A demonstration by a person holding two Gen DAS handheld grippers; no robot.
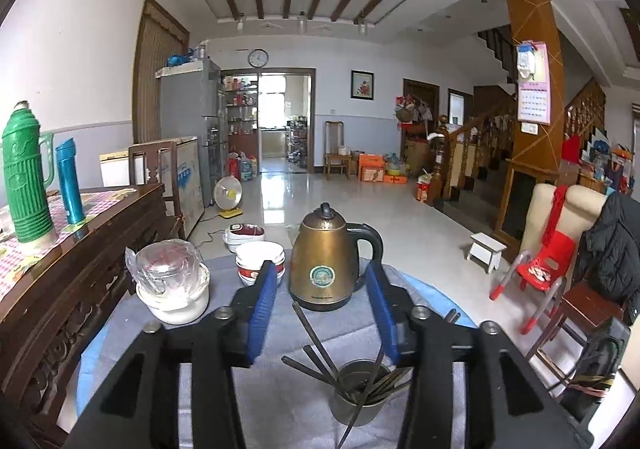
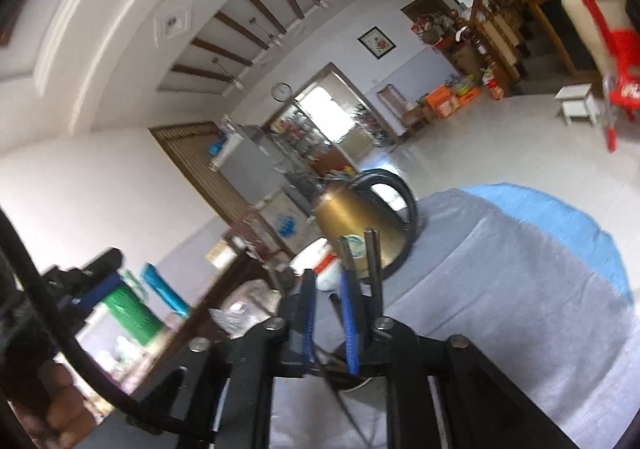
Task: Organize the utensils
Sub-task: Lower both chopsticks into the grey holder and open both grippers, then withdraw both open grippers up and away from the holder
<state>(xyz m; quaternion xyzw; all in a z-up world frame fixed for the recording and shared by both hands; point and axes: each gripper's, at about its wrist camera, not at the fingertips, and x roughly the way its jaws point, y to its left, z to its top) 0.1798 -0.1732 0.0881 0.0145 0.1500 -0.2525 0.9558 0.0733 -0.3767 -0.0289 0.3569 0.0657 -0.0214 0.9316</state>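
Note:
A dark metal cup (image 1: pixel 358 395) stands on the grey-clothed table (image 1: pixel 276 397) and holds several dark chopsticks (image 1: pixel 320 353) that fan out to the left. My left gripper (image 1: pixel 322 279) hovers above the cup with its jaws wide apart and empty. In the tilted, blurred right wrist view my right gripper (image 2: pixel 326 279) has its blue pads (image 2: pixel 348 325) a narrow gap apart. Dark chopsticks (image 2: pixel 374 261) rise on the outer side of the right pad; whether anything is clamped is unclear. The cup's rim (image 2: pixel 356 385) shows below the pads.
A brass-coloured electric kettle (image 1: pixel 326 265) stands behind the cup. Stacked red and white bowls (image 1: pixel 260 261) and a wrapped glass jug on a white container (image 1: pixel 172 285) stand at the left. A dark wooden cabinet (image 1: pixel 60 281) carries a green thermos (image 1: pixel 26 177) and a blue flask (image 1: pixel 70 185).

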